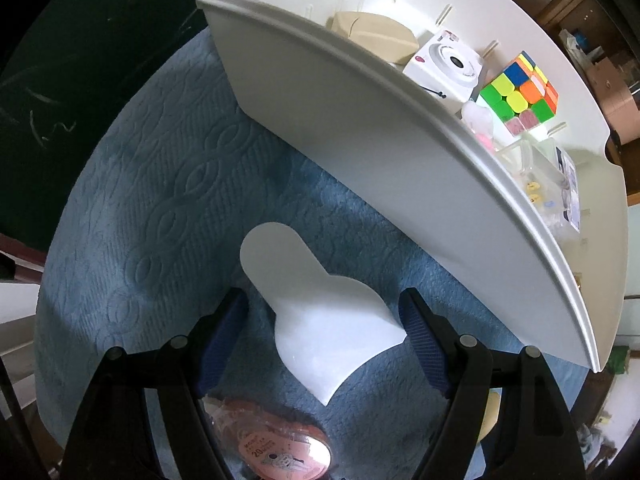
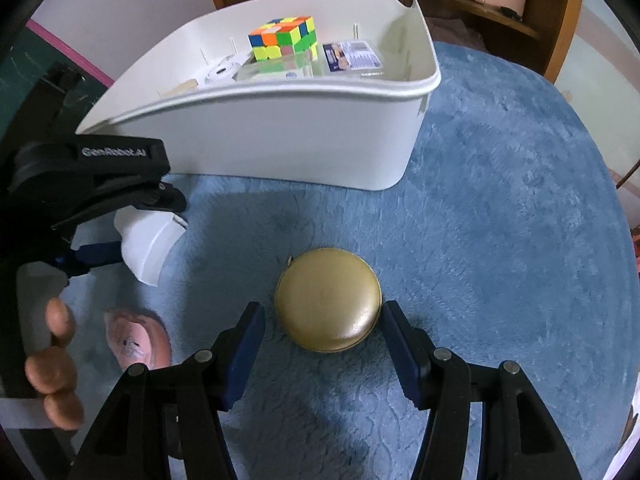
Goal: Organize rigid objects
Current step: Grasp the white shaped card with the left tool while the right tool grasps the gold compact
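Note:
A white scoop-shaped plastic piece point(image 1: 320, 308) lies on the blue cloth between the open fingers of my left gripper point(image 1: 326, 304); it also shows in the right wrist view point(image 2: 150, 240). A round gold case point(image 2: 328, 298) lies between the open fingers of my right gripper point(image 2: 324, 318), untouched. The white bin point(image 1: 360, 128) holds a colour cube point(image 1: 520, 88), a small white camera point(image 1: 448, 68), a beige object point(image 1: 376, 34) and a clear box point(image 1: 544, 184). The bin point(image 2: 280, 132) and cube point(image 2: 284, 36) also show in the right view.
A pink round packet point(image 1: 276, 448) lies just under the left gripper, seen too in the right view point(image 2: 136, 340). The left gripper body point(image 2: 92, 184) and the hand holding it stand at the right view's left edge. A blue cloth point(image 2: 500, 240) covers the round table.

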Demonstrator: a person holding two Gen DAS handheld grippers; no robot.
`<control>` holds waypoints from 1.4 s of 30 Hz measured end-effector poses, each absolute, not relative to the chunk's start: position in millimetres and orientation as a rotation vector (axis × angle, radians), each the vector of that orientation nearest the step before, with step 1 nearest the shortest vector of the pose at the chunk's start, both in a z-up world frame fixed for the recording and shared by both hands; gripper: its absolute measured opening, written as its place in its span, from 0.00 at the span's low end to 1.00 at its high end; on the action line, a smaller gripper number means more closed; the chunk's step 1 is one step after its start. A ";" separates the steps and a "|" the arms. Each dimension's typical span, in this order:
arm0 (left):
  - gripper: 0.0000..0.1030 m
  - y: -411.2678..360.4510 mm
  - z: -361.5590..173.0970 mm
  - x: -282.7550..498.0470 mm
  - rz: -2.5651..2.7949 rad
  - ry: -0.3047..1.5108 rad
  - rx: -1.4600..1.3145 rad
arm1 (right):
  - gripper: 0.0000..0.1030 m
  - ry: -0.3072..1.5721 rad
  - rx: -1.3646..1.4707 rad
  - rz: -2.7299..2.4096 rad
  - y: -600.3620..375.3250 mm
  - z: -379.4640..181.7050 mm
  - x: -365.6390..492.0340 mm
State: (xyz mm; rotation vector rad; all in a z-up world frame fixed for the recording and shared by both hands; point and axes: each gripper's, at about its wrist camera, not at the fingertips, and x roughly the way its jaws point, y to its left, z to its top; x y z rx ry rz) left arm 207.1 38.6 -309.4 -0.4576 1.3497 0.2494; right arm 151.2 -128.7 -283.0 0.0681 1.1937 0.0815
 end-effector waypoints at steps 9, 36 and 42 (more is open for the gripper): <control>0.78 18.4 -314.8 198.5 0.247 1.384 -0.450 | 0.59 1.179 0.032 0.070 -124.6 -286.9 146.3; 0.65 -16.5 -223.4 151.0 0.010 1.261 -0.111 | 0.52 1.095 0.075 0.062 -134.4 -234.7 112.9; 0.65 22.8 -176.5 162.4 0.009 1.217 -0.163 | 0.52 1.038 0.082 0.075 -136.0 -197.6 97.6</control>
